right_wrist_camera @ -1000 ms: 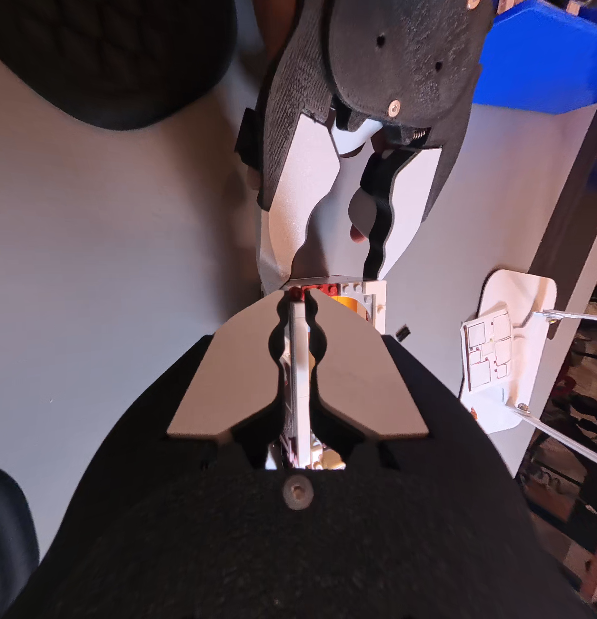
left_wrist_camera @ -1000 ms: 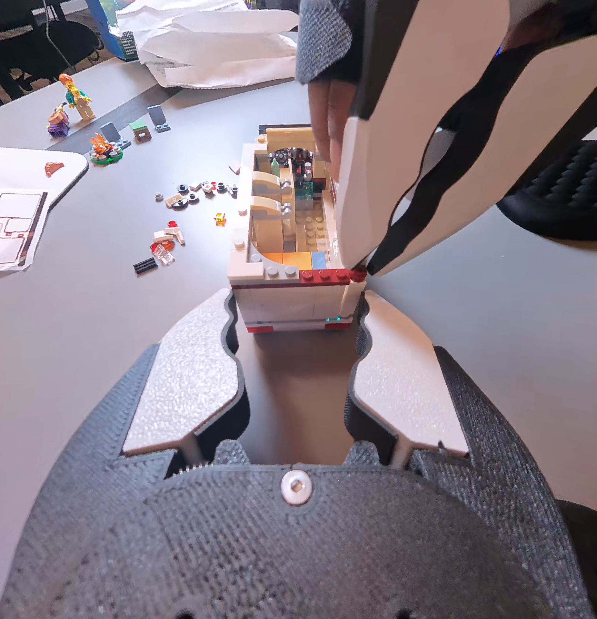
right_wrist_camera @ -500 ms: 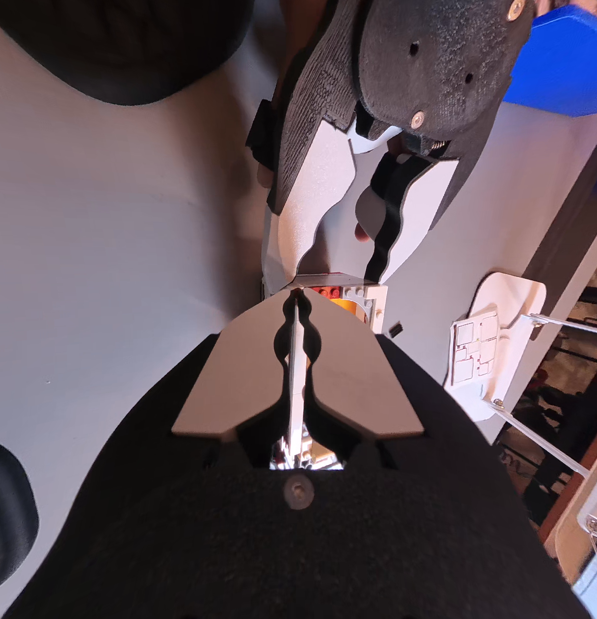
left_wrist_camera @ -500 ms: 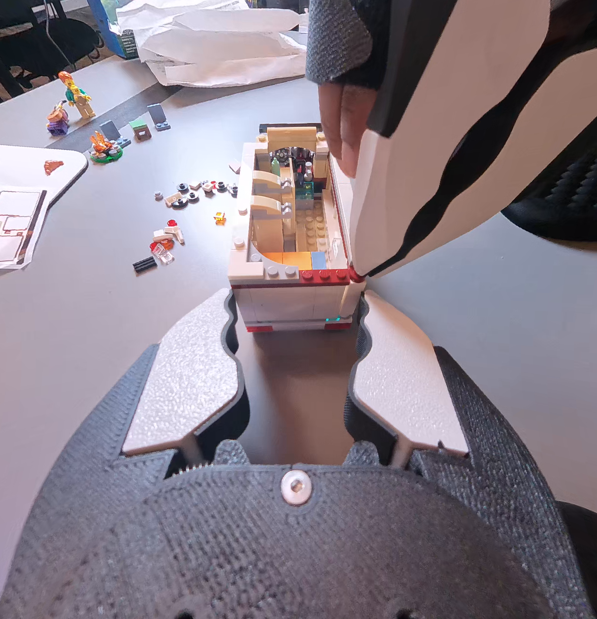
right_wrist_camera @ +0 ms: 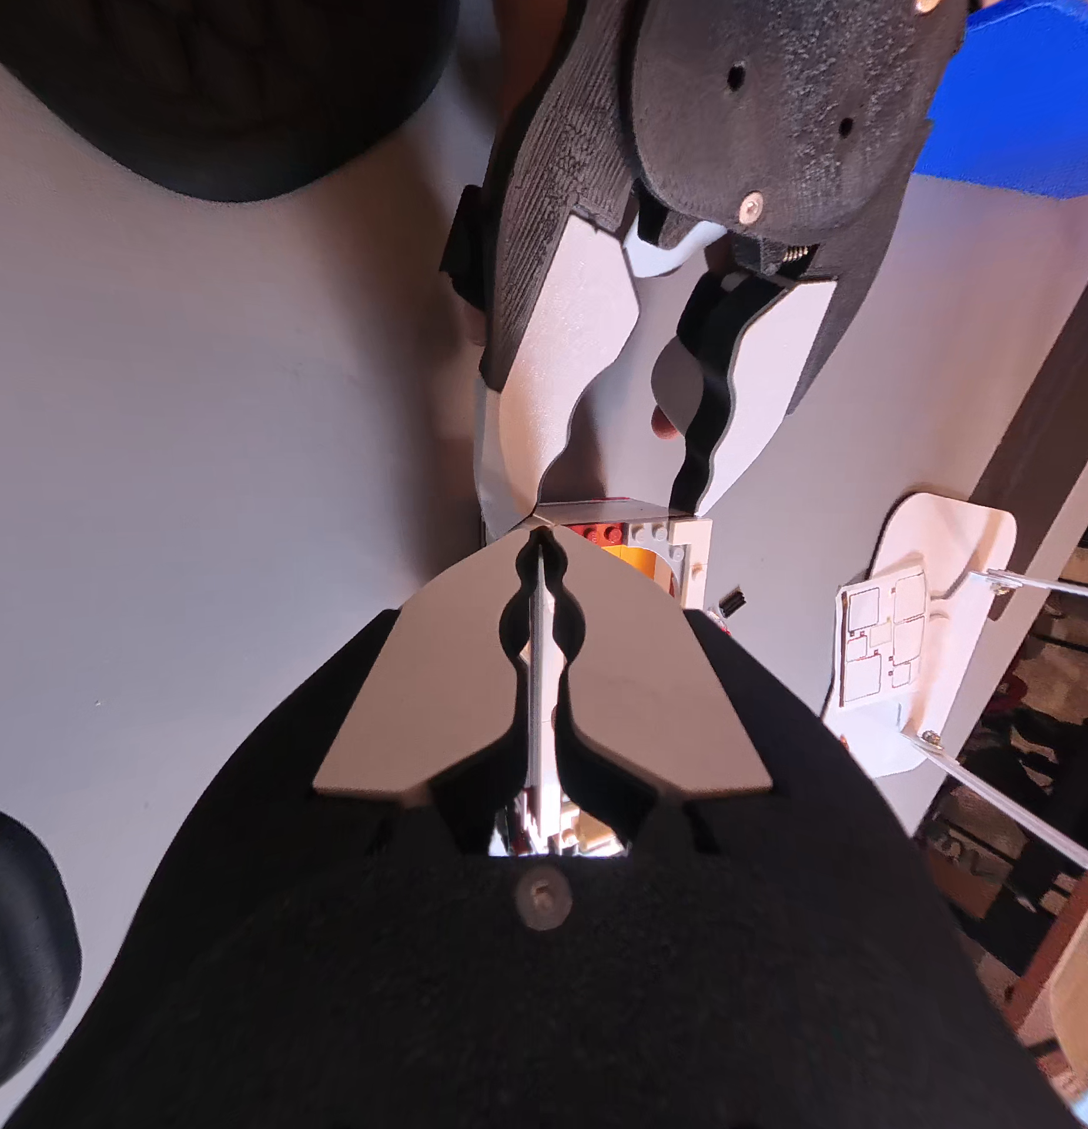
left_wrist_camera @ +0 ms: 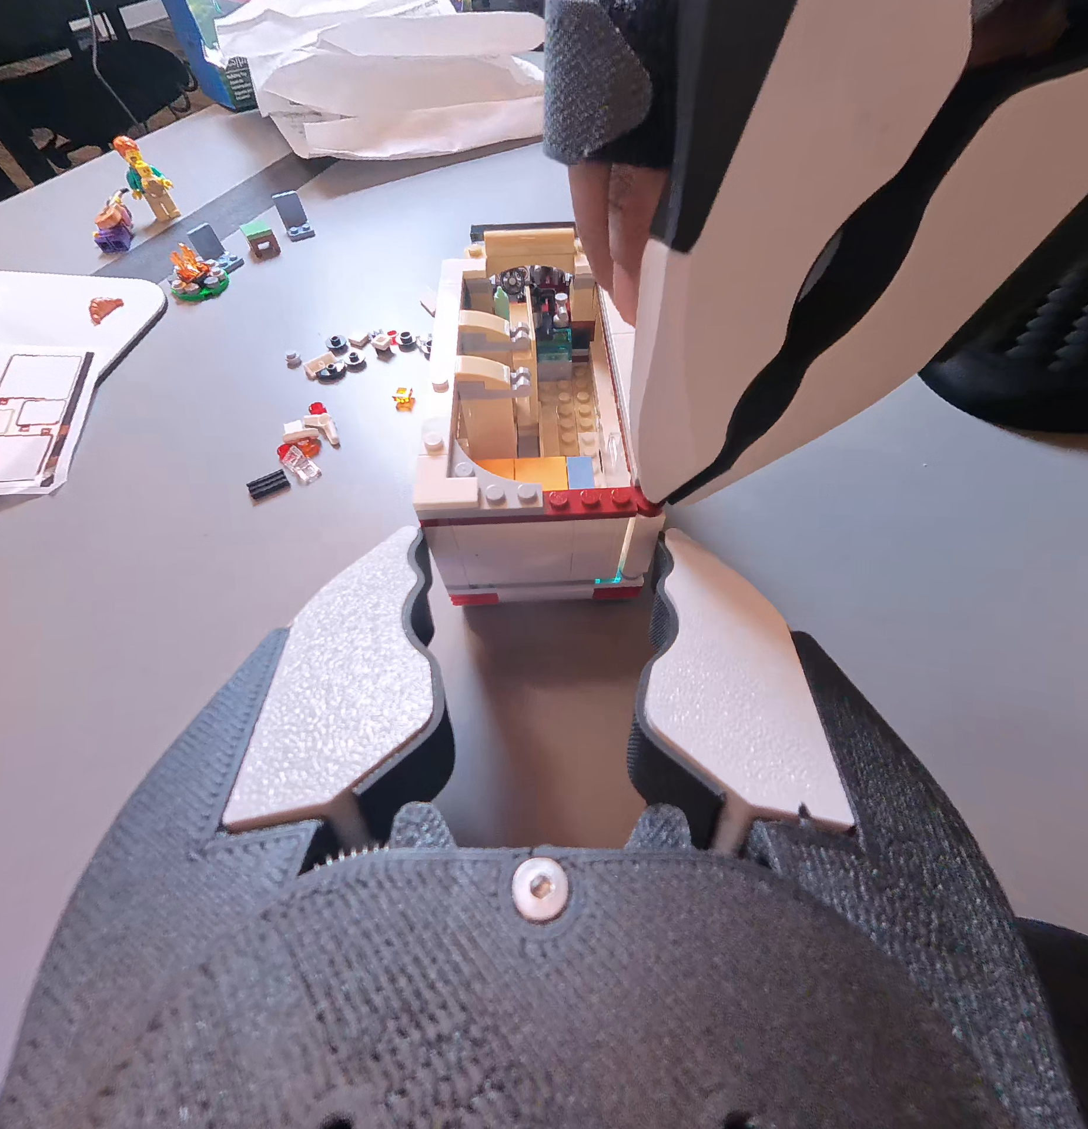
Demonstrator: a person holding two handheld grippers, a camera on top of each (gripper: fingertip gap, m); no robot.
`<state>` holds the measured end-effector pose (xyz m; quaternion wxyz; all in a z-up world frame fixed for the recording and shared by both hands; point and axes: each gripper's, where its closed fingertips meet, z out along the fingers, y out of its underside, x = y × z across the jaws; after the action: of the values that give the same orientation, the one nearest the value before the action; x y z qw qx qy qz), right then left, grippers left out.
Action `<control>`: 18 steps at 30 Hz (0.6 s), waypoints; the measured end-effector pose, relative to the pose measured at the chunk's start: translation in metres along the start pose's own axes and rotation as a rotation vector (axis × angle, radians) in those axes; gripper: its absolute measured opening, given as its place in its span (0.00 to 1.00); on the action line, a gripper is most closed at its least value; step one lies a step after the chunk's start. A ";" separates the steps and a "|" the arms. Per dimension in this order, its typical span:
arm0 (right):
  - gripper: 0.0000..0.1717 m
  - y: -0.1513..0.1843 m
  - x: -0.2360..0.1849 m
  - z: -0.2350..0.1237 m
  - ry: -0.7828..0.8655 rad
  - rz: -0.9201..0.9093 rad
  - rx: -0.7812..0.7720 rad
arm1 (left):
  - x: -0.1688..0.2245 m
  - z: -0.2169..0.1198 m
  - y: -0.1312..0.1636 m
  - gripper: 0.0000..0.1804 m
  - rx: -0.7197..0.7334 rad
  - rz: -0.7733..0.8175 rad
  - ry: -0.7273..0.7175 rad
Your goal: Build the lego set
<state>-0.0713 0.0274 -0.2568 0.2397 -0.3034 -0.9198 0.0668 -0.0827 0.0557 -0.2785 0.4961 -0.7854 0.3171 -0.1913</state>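
Observation:
A white and red brick-built model with an open top stands on the grey table. My left gripper straddles its near end, and both pads press on its side walls. My right gripper is shut. In the left wrist view it comes down from the upper right, with its tips resting on a small red round piece at the model's near right corner. The right wrist view shows the left gripper across the model's end. A person's hand holds the right gripper.
Loose small bricks lie left of the model. Farther back stand toy figures and a campfire piece. A white tray with a printed sheet lies at the left, white paper bags at the back, a black chair at the right. The tips of both grippers are at nearly the same place.
My right gripper's fingers closed from a narrow gap around the red round piece to fully shut, staying at the model's corner. My left gripper has kept its hold and place.

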 end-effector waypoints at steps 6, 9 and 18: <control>0.12 0.010 0.005 -0.010 -0.016 0.063 0.028 | 0.000 0.000 0.000 0.39 0.001 0.001 0.000; 0.07 0.019 0.002 0.000 -0.064 0.084 0.006 | 0.000 0.000 0.000 0.39 0.002 0.003 0.001; 0.06 0.024 0.002 -0.001 -0.080 0.104 0.017 | 0.005 -0.004 0.016 0.48 -0.083 0.114 0.043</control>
<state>-0.0595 0.0482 -0.2619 0.2015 -0.3459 -0.9110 0.0990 -0.0859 0.0447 -0.2910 0.4664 -0.7816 0.3796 -0.1660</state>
